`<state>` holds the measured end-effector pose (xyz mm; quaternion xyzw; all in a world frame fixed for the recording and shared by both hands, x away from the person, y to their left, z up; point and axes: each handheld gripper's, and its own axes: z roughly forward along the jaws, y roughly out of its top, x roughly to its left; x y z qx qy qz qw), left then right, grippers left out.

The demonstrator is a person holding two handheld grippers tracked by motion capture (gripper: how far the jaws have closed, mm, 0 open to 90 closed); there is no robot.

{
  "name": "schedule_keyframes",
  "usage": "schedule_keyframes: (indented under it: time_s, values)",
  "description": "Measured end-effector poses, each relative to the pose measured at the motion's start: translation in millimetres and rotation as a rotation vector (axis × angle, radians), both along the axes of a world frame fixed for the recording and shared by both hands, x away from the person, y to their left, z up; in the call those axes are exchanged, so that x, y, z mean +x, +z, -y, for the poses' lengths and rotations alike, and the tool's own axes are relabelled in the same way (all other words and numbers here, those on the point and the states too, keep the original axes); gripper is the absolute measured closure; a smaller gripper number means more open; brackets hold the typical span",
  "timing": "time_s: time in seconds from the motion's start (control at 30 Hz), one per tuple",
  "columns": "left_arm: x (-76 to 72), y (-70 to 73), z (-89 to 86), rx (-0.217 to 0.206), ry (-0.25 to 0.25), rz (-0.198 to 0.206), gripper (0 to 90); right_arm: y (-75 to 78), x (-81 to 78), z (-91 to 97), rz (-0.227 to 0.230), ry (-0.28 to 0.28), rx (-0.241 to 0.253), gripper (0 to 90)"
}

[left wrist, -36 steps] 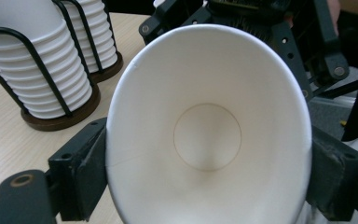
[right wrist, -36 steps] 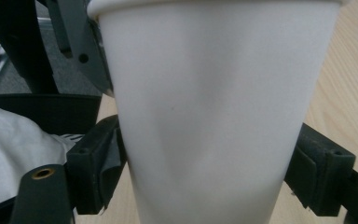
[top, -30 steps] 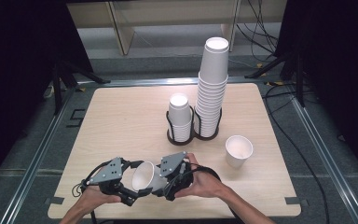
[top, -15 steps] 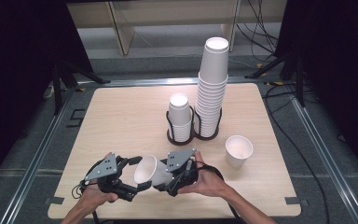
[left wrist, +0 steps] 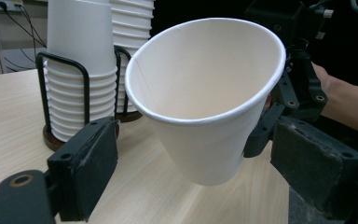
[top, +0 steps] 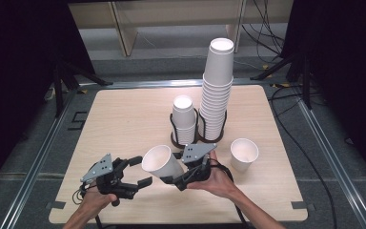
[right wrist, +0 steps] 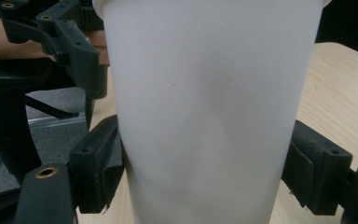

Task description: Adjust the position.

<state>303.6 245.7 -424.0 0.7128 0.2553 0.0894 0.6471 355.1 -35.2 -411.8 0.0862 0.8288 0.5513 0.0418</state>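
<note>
A white paper cup [top: 162, 162] hangs tilted over the table's front, its mouth turned toward my left gripper. My right gripper [top: 174, 176] is shut on the cup's lower body; in the right gripper view the cup [right wrist: 209, 107] sits pressed between the two pads of that gripper [right wrist: 205, 156]. My left gripper [top: 142, 170] is just left of the cup. Its jaws have just been closing, and they stand apart with nothing between them. In the left gripper view the cup's open mouth [left wrist: 205, 102] faces the camera beyond the left gripper's [left wrist: 198, 140] pads, with the right gripper [left wrist: 298, 79] behind it.
A black wire holder on the table's middle carries a short cup stack [top: 183, 119] and a tall cup stack [top: 217, 90]. One upright white cup [top: 244, 153] stands to the right of my right hand. The table's front edge [top: 171, 220] lies just below both hands.
The right gripper has carried the cup a little to the right and up, away from the left gripper. The left jaws stand narrower than before.
</note>
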Motion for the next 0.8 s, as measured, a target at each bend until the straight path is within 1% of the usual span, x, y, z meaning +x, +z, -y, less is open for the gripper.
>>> schedule_keyframes:
  time_s: [0.13,0.2,0.23,0.27,0.3,0.33,0.4,0.43,0.47,0.5,0.57,0.6,0.63,0.67,0.7,0.8]
  values:
    - [-0.3,-0.3,2.6,-0.008,-0.002,-0.003,14.5,0.1,-3.6,-3.5,0.007,0.022,0.009,22.8]
    - [0.1,0.3,2.0,-0.015,0.001,0.006,14.5,0.0,-3.4,-4.4,0.013,0.033,0.010,22.8]
    - [0.2,0.4,2.0,-0.023,-0.003,0.008,14.0,-0.4,-4.8,-5.9,0.011,0.027,0.010,22.8]
    - [-0.1,0.5,2.8,-0.034,0.001,0.006,13.1,-0.8,-4.3,-7.2,0.013,0.042,0.005,22.9]
    - [-0.3,0.4,2.6,-0.032,0.001,0.009,12.1,-1.8,-5.5,-8.5,0.008,0.034,0.010,22.8]
    - [-0.5,0.1,2.9,-0.031,0.001,0.010,9.1,-3.2,-6.0,-11.0,0.003,0.044,0.013,22.8]
    - [-0.8,-0.8,4.7,-0.031,0.001,0.006,8.3,-3.9,-6.7,-12.4,0.008,0.043,0.010,22.8]
    - [0.3,-2.4,7.2,-0.051,-0.013,0.014,7.4,-4.3,-7.2,-13.7,0.002,0.051,0.009,22.8]
    - [-0.3,-2.4,8.1,-0.039,-0.007,0.012,7.3,-5.3,-8.3,-15.7,-0.012,0.053,0.013,22.8]
    - [-0.9,-2.3,9.3,-0.031,-0.007,0.010,8.4,-5.7,-8.8,-18.3,0.003,0.055,0.009,22.8]
    - [-0.2,-3.4,11.9,-0.053,-0.016,0.025,8.8,-6.6,-10.2,-20.3,-0.009,0.059,0.006,22.8]
    - [-0.9,-3.0,12.3,-0.047,-0.011,0.022,8.8,-6.6,-10.2,-20.3,-0.009,0.059,0.006,22.8]
    - [-1.1,-3.0,13.0,-0.053,-0.006,0.029,8.8,-6.7,-10.5,-20.9,-0.016,0.065,-0.003,22.8]
    - [-1.2,-2.8,12.7,-0.049,0.000,0.036,7.9,-7.3,-10.6,-21.7,-0.011,0.064,0.000,22.8]
    - [-2.4,-1.7,11.4,-0.026,0.012,0.032,7.1,-7.7,-10.1,-22.2,-0.002,0.064,0.004,22.8]
    - [-2.6,-1.3,10.9,-0.028,0.020,0.045,5.9,-9.1,-11.0,-24.6,-0.012,0.063,0.003,22.8]
